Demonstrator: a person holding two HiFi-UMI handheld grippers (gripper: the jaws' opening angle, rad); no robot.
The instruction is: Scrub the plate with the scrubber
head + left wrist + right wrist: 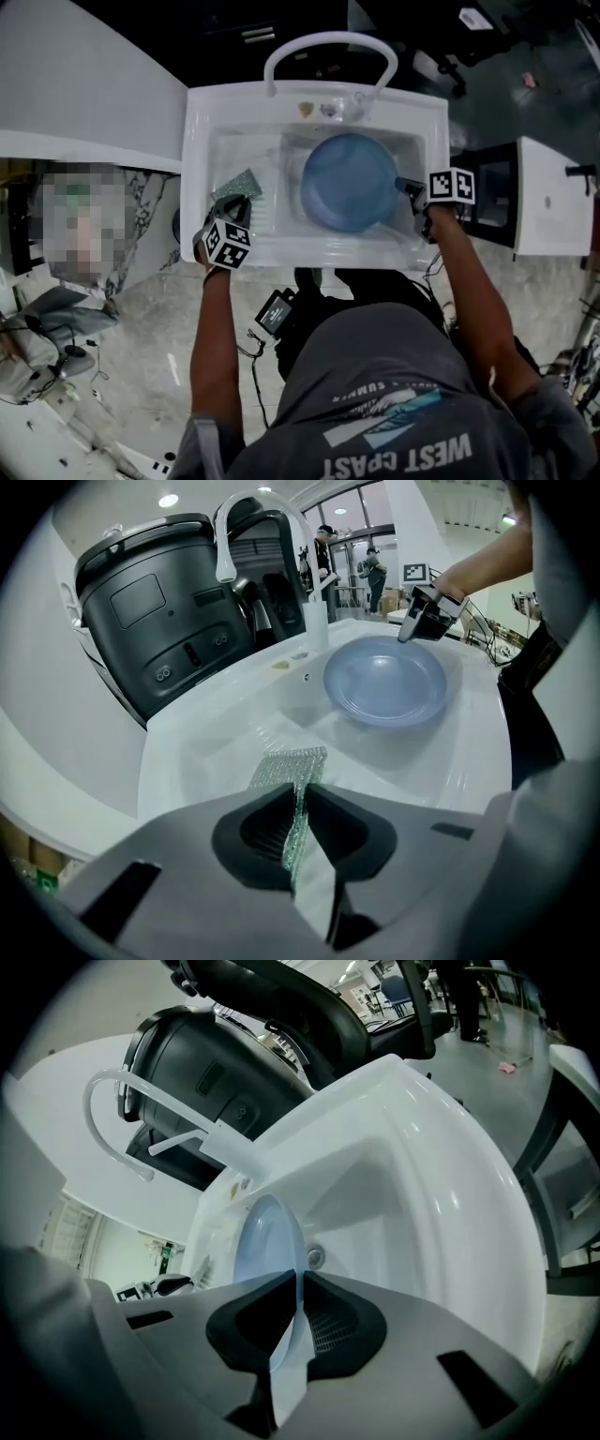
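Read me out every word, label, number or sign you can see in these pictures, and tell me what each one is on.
"WEST COAST": large print on the person's grey shirt, head view.
"SUMMER": end of a smaller curved line above it; the rest is unreadable.
Marker cubes: black-and-white square patterns only, no letters.
Label on the black waist device: too small to read.
Green wall sign, right gripper view: too blurred to read.

White sink [197, 141] — blue plate [349, 183] in its basin, scrubber [236, 183] at left.

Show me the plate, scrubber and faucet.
plate [349, 183], head view, centre of its blue well.
scrubber [291, 766], left gripper view, its glittery green free end.
faucet [328, 38], head view, top of its white arch.
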